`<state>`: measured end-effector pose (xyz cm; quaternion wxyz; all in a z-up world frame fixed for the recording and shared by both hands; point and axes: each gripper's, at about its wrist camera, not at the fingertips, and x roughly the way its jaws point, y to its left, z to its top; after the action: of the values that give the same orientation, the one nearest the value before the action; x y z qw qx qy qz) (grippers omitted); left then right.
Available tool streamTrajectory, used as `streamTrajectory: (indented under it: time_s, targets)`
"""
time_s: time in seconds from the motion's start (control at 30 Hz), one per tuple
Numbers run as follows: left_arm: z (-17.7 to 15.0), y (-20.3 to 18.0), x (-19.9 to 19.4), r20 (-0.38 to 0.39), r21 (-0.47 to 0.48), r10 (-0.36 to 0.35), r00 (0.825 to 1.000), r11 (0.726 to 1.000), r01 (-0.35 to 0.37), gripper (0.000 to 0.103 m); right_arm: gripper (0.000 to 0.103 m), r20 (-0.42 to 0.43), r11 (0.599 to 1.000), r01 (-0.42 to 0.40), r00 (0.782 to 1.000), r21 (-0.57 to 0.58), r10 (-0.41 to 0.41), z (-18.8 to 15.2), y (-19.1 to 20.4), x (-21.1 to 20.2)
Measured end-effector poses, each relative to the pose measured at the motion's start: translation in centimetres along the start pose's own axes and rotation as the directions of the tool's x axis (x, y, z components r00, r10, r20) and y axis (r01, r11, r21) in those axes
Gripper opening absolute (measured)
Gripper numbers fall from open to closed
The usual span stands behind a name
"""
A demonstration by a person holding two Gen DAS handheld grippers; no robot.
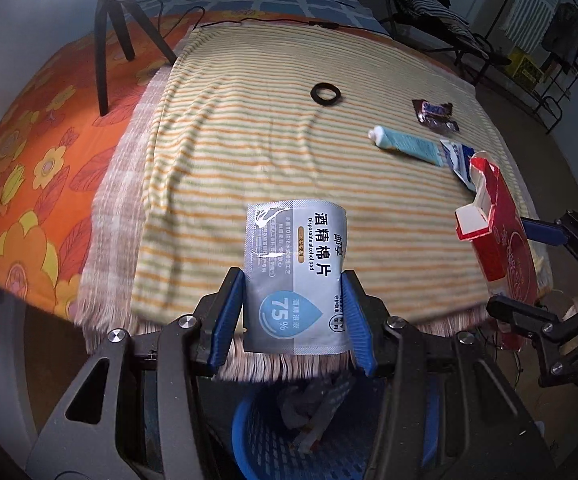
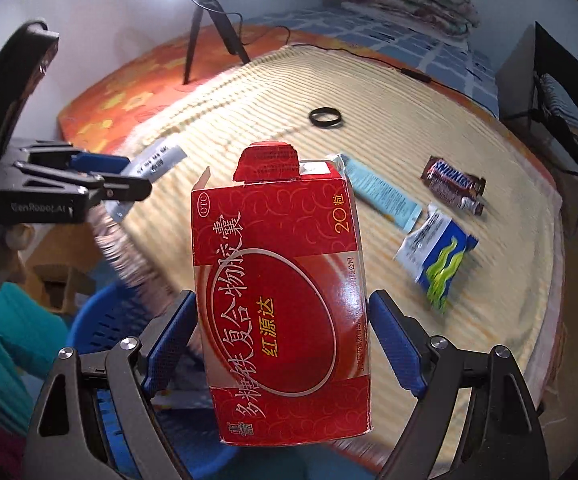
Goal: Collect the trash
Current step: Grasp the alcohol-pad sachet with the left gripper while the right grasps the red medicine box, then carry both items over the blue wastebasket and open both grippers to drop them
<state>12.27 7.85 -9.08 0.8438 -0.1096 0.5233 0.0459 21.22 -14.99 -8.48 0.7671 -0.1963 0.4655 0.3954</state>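
My left gripper (image 1: pixel 294 280) is shut on a grey-blue alcohol pad packet (image 1: pixel 295 256), held at the bed's near edge above the blue waste basket (image 1: pixel 249 440). My right gripper (image 2: pixel 281 308) is shut on a red medicine box (image 2: pixel 281 292) with its top flap open; the box also shows in the left wrist view (image 1: pixel 501 236). The left gripper with its packet shows in the right wrist view (image 2: pixel 125 176). The basket (image 2: pixel 101 320) lies below and left of the box. Trash lies inside the basket.
On the striped blanket (image 1: pixel 249 140) lie a black ring (image 1: pixel 326 93), a light blue tube (image 1: pixel 407 144), a Snickers wrapper (image 2: pixel 453 184) and a blue-white-green packet (image 2: pixel 437 256). A tripod (image 1: pixel 113 28) stands at the far left of the bed. A chair (image 1: pixel 445 12) stands at right.
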Motion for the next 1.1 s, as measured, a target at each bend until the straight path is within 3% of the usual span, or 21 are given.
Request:
streamTrajectory:
  time_s: [0.47, 1.1]
  targets:
    - [-8.2, -1.3, -3.7, 0.01, -0.021, -0.02, 1.0, 1.0, 0.02, 0.05, 0.086, 0.039, 0.995, -0.074, 0.997, 0.064, 0.072, -5.0, 3.9, -3.1]
    - [-14.3, -0.8, -1.0, -0.1, -0.088, -0.031, 0.994, 0.996, 0.022, 0.05, 0.086, -0.054, 0.982, -0.143, 0.987, 0.123, 0.15, -9.7, 6.9, -0.4]
